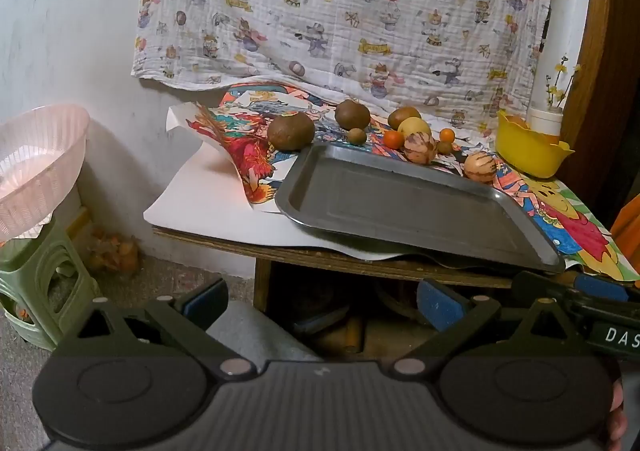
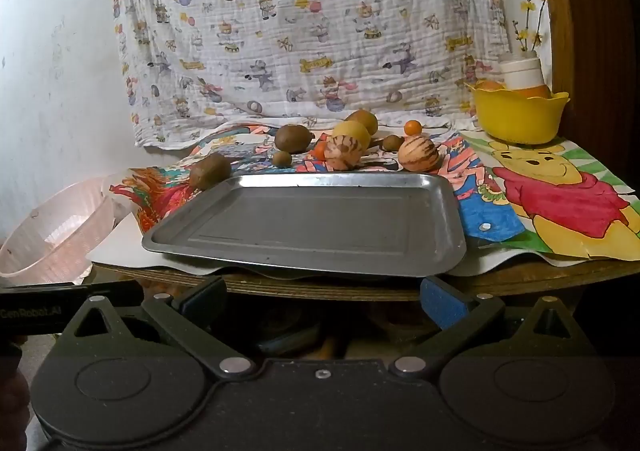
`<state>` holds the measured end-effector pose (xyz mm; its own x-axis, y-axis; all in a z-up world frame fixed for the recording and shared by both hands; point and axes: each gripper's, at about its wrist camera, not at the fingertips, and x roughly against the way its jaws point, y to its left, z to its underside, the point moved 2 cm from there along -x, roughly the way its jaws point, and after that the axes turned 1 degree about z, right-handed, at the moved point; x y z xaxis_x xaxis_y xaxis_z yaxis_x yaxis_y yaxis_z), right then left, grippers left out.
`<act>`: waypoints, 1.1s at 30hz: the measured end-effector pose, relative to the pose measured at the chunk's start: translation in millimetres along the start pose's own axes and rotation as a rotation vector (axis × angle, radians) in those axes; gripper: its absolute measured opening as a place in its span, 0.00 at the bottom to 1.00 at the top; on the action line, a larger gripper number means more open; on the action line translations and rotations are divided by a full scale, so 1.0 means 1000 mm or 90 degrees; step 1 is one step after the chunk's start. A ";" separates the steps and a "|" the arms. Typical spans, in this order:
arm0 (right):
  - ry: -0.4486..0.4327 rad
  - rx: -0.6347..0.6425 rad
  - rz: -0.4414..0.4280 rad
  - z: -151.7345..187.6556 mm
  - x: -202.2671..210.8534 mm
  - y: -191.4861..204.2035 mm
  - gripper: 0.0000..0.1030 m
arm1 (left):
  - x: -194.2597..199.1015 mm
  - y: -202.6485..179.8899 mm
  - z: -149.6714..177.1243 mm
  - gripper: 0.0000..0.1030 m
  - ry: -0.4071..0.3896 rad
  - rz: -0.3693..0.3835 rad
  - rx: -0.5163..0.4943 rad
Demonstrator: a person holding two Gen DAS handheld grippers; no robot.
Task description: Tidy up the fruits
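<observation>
Behind the empty tray (image 2: 312,227) the fruits (image 2: 340,151) lie loose on the table, none sorted yet; the left gripper (image 1: 320,303) and right gripper (image 2: 320,299) both gape wide, holding nothing, short of the table edge; next, probably reach over and pinch one fruit

A cartoon-printed cloth (image 2: 304,35) hangs on the wall behind the wooden table (image 2: 520,277). Coloured drawings (image 2: 560,191) cover the table's top. Left of the table stands a green stool (image 1: 44,275).
</observation>
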<state>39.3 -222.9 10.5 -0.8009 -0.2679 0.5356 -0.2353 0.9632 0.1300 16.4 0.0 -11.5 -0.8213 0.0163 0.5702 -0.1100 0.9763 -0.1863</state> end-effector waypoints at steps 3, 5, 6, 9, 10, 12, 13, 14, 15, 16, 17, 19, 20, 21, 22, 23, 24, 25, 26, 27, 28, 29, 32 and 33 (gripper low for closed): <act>0.000 0.002 0.002 0.000 0.000 0.000 1.00 | 0.000 0.000 0.000 1.00 -0.003 0.001 0.001; 0.000 0.002 0.002 0.000 0.000 0.000 1.00 | 0.000 0.000 0.000 0.99 -0.001 0.001 0.001; 0.001 0.001 0.001 0.000 0.000 0.000 1.00 | 0.000 0.000 0.000 0.99 -0.001 0.001 0.001; 0.002 0.001 0.000 0.000 0.000 0.000 1.00 | 0.000 0.000 0.000 0.99 -0.001 0.001 0.001; 0.001 0.000 0.001 0.001 0.000 0.000 1.00 | 0.000 0.000 0.000 0.99 0.000 0.001 0.001; 0.002 0.001 0.001 0.001 0.000 0.000 1.00 | 0.000 0.000 0.000 0.99 0.000 0.001 0.002; 0.002 0.000 0.001 0.001 0.000 0.000 1.00 | 0.000 0.000 0.000 0.99 0.000 0.001 0.001; 0.002 0.001 0.001 0.001 0.000 0.000 1.00 | 0.000 0.000 0.000 0.99 0.000 0.001 0.002; 0.002 0.001 0.001 0.001 0.000 0.000 1.00 | 0.000 0.000 0.000 0.99 0.000 0.001 0.002; 0.002 0.001 0.001 0.001 0.000 0.000 1.00 | 0.000 0.000 0.000 0.99 0.000 0.001 0.002; 0.002 0.001 0.001 0.001 0.000 0.000 1.00 | 0.000 0.000 0.000 0.99 0.000 0.001 0.002; 0.002 0.001 0.000 0.001 0.000 0.000 1.00 | 0.000 0.000 0.000 0.99 0.000 0.002 0.002; 0.003 0.001 0.000 0.001 0.000 0.000 1.00 | 0.000 0.000 0.000 0.99 0.001 0.002 0.002; 0.003 0.000 0.000 0.001 0.000 0.000 1.00 | 0.000 0.000 0.000 0.99 0.001 0.002 0.002; 0.003 0.000 0.000 0.001 -0.001 0.000 1.00 | 0.000 0.000 0.000 0.99 0.001 0.002 0.003; 0.003 0.001 0.000 0.001 -0.001 0.000 1.00 | 0.000 0.000 0.000 0.99 0.001 0.002 0.003; 0.003 0.001 0.000 0.001 -0.001 0.000 1.00 | 0.000 0.000 0.000 0.99 0.001 0.002 0.003; 0.004 0.001 0.000 0.001 -0.001 0.000 1.00 | 0.000 0.000 0.000 0.99 0.001 0.002 0.003; 0.004 0.001 0.000 0.001 -0.001 0.000 1.00 | 0.000 0.000 0.000 0.99 0.001 0.002 0.003; 0.005 0.001 -0.001 0.001 -0.001 0.000 1.00 | 0.000 0.000 0.000 0.99 0.001 0.002 0.003; 0.005 0.001 -0.001 0.002 -0.001 0.000 1.00 | 0.000 0.000 0.000 0.99 0.001 0.002 0.003; 0.005 0.001 -0.001 0.002 0.000 0.000 1.00 | 0.000 0.000 0.000 0.99 0.001 0.002 0.003; 0.006 0.001 -0.001 0.002 -0.001 0.000 1.00 | 0.000 0.000 0.000 0.99 0.002 0.003 0.004; 0.006 0.001 -0.001 0.002 -0.001 0.000 1.00 | 0.000 0.000 0.000 0.99 0.002 0.003 0.004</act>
<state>38.9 -222.3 8.6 -0.7955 -0.2690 0.5430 -0.2372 0.9628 0.1294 16.3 -0.1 -11.5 -0.8197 0.0216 0.5723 -0.1096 0.9749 -0.1938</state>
